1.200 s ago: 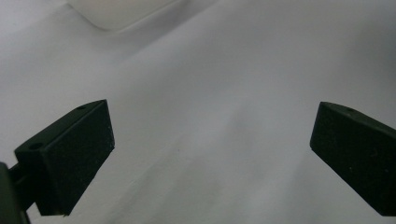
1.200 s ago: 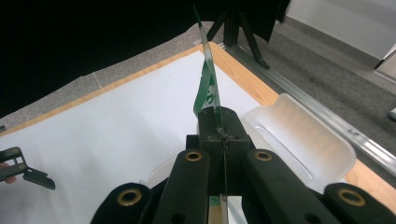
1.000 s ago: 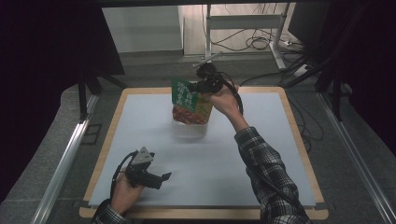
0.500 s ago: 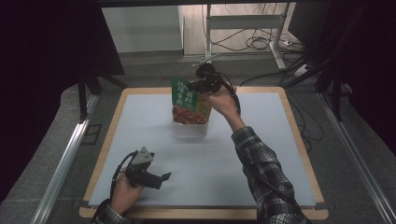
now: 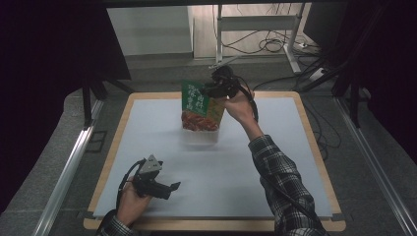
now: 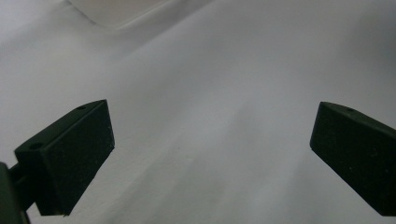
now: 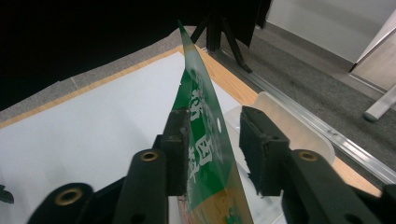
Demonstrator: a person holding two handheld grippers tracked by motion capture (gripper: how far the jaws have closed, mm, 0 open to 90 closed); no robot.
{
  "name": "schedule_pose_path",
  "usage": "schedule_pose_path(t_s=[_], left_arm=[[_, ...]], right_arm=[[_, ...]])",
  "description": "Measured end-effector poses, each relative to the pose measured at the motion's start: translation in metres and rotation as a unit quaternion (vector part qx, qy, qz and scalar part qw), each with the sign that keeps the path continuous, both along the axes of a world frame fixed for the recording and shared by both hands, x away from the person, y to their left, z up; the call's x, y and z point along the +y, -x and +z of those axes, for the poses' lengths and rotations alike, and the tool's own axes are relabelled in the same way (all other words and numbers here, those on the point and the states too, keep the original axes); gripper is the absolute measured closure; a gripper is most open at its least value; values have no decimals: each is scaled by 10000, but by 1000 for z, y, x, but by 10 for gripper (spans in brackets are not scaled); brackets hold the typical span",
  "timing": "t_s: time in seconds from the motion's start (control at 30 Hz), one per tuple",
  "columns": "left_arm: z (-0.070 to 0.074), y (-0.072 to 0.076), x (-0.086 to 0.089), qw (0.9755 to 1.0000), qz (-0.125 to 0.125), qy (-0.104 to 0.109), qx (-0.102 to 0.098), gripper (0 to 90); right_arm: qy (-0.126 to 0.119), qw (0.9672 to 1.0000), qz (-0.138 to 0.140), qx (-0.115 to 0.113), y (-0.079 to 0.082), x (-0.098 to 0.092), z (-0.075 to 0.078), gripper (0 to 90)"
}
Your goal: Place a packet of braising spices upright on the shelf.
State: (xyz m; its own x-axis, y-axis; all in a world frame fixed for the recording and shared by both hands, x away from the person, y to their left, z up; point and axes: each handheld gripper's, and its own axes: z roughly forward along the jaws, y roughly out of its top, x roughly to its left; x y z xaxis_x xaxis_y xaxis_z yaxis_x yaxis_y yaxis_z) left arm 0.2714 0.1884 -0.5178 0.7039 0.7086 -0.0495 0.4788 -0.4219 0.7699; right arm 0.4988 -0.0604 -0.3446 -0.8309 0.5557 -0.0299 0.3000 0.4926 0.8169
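"Where does the job stand?"

"The green snack pouch [image 5: 200, 107] stands upright in a clear plastic tub [image 5: 199, 137] at the far middle of the white table [image 5: 275, 162]. The right gripper [image 5: 209, 91] is at its top edge. Its jaws have just been opening: the pouch [image 7: 205, 140] sits between them, touching one pad and clear of the other."

"So it's delivered?"

"Seemingly. What's left, I'd judge, is drawing that hand clear without tipping it."

"And the other hand?"

"The left gripper [image 5: 167, 189] rests near the front edge, jaws wide apart and empty."
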Motion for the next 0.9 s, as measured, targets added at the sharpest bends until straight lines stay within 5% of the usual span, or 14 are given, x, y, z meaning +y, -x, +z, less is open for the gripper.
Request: schedule_pose_path(t_s=[0.3,0.9], left_arm=[[0,0,0,10000,-15,-24,9,0],[-1,0,-2,9999,-68,-88,24,0]], right_arm=[[0,9996,-147,-224,6,-8,4,410],[8,9995,-200,-231,15,-26,2,211]])
